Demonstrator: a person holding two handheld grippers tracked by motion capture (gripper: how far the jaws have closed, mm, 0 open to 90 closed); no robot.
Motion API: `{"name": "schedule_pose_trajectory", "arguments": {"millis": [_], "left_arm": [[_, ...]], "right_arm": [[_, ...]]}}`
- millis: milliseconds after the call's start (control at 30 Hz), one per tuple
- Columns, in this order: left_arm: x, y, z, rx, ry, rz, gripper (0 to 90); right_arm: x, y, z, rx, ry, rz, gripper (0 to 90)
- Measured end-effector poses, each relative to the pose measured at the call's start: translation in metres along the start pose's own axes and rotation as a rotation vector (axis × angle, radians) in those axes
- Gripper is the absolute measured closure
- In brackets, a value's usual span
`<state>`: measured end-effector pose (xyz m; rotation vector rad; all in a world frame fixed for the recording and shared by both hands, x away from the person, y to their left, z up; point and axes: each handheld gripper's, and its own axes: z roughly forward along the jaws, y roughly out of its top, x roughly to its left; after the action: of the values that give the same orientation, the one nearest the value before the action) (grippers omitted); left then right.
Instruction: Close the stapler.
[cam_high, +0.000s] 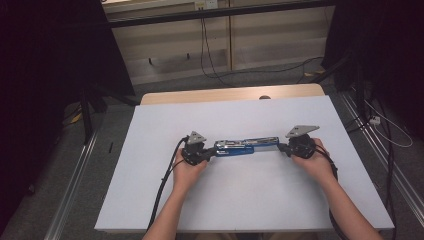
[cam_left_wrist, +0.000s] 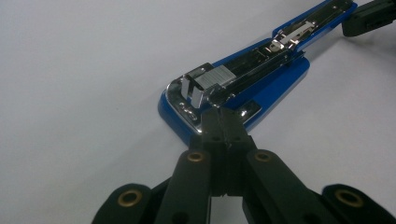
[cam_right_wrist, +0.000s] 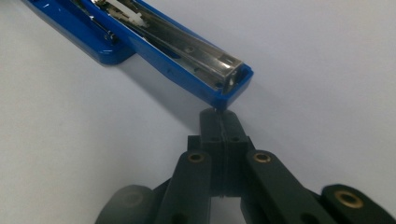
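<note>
A blue stapler (cam_high: 245, 146) lies folded open and flat in the middle of the white table, its metal staple channel facing up. My left gripper (cam_high: 214, 152) is shut, and its tips meet the stapler's left end. In the left gripper view the closed jaw tips (cam_left_wrist: 223, 119) rest against the chrome end of the stapler (cam_left_wrist: 243, 79), with nothing between them. My right gripper (cam_high: 281, 146) is shut at the stapler's right end. In the right gripper view its closed tips (cam_right_wrist: 220, 119) sit just below the blue end of the stapler (cam_right_wrist: 187, 51).
The white table top (cam_high: 240, 200) has a wooden strip (cam_high: 230, 93) along its far edge. A black cable (cam_high: 162, 185) trails from the left gripper off the near edge. Metal rails (cam_high: 75, 170) and loose cables run along the floor on both sides.
</note>
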<state>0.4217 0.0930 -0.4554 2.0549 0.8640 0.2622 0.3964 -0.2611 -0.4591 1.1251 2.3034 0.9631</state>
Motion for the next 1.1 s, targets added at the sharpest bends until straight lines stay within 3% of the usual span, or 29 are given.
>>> {"name": "schedule_pose_trajectory", "arguments": {"millis": [133, 267, 367, 867, 1100], "left_arm": [[0.0, 0.0, 0.001, -0.014, 0.02, 0.002, 90.0], [-0.001, 0.0, 0.006, -0.037, -0.003, 0.005, 90.0], [-0.004, 0.002, 0.007, -0.031, -0.009, 0.023, 90.0], [-0.004, 0.004, 0.011, -0.033, 0.002, 0.026, 90.0], [-0.003, 0.004, 0.01, -0.027, -0.003, 0.018, 90.0]], "right_arm": [[0.0, 0.0, 0.002, -0.006, 0.006, -0.003, 90.0], [0.0, 0.001, 0.001, -0.015, 0.012, -0.002, 90.0], [0.0, 0.002, 0.001, -0.022, 0.014, -0.006, 90.0], [0.0, 0.007, -0.004, -0.083, 0.026, -0.003, 90.0], [0.002, 0.011, -0.006, -0.137, 0.068, 0.024, 90.0]]}}
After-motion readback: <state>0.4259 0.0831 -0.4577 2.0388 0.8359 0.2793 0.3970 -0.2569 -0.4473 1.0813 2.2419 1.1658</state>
